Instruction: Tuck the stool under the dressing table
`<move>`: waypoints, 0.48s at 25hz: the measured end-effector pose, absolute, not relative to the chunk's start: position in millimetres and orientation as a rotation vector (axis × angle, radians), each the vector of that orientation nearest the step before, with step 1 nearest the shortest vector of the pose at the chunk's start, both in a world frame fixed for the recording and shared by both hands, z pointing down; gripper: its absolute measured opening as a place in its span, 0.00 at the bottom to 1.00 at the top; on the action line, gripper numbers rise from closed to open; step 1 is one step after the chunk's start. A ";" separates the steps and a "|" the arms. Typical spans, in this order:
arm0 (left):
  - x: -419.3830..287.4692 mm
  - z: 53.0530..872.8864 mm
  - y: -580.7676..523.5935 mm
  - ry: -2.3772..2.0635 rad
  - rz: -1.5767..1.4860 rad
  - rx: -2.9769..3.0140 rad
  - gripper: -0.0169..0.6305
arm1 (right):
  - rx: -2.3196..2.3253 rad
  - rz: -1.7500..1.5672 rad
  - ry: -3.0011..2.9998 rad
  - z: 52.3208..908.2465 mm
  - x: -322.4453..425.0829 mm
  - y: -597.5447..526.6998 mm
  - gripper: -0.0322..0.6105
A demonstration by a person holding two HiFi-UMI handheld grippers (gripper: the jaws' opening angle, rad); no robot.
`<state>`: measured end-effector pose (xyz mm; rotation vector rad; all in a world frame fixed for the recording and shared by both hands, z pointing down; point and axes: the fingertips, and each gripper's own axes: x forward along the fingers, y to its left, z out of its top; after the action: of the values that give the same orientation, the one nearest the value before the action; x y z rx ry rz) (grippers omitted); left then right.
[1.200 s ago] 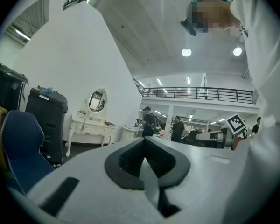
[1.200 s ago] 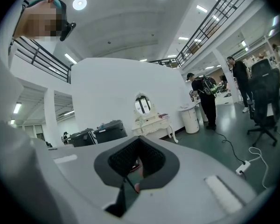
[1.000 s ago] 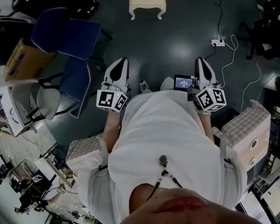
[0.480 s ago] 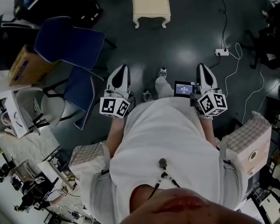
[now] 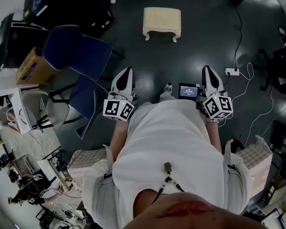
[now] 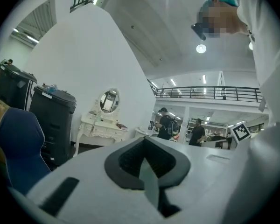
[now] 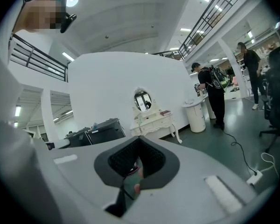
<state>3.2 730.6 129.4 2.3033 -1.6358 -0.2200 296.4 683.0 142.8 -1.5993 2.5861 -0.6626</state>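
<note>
The cream stool (image 5: 162, 22) stands alone on the dark floor at the top of the head view, ahead of both grippers. My left gripper (image 5: 126, 71) and right gripper (image 5: 208, 69) are held level in front of the person's body, about a pace short of the stool. Both are shut with nothing between the jaws. The white dressing table (image 6: 102, 127) with its oval mirror stands against the white wall in the left gripper view. The right gripper view shows the dressing table (image 7: 154, 122) too, far off. The stool is hidden in both gripper views.
A blue chair (image 5: 76, 51) and a cardboard box (image 5: 31, 68) stand to the left. A power strip (image 5: 231, 71) with a trailing white cable lies on the floor to the right. Black bins (image 6: 51, 120) flank the dressing table. People stand in the background (image 7: 214, 92).
The stool has come lower in the head view and shifted right as the person walks toward it. Both grippers travel forward with the body, still shut.
</note>
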 end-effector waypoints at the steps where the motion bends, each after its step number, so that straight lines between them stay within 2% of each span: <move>1: 6.9 127.8 722.0 -1.645 -0.222 2.301 0.04 | -1.589 -0.656 2.592 142.2 301.2 672.8 0.06; 12: 10.1 144.8 662.6 -1.711 -0.151 2.260 0.04 | -1.639 -0.700 2.622 165.3 330.5 611.8 0.06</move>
<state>10.1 662.6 144.8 2.2596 -1.7109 -0.1512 330.5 611.8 165.3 -1.6388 2.6222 -0.7001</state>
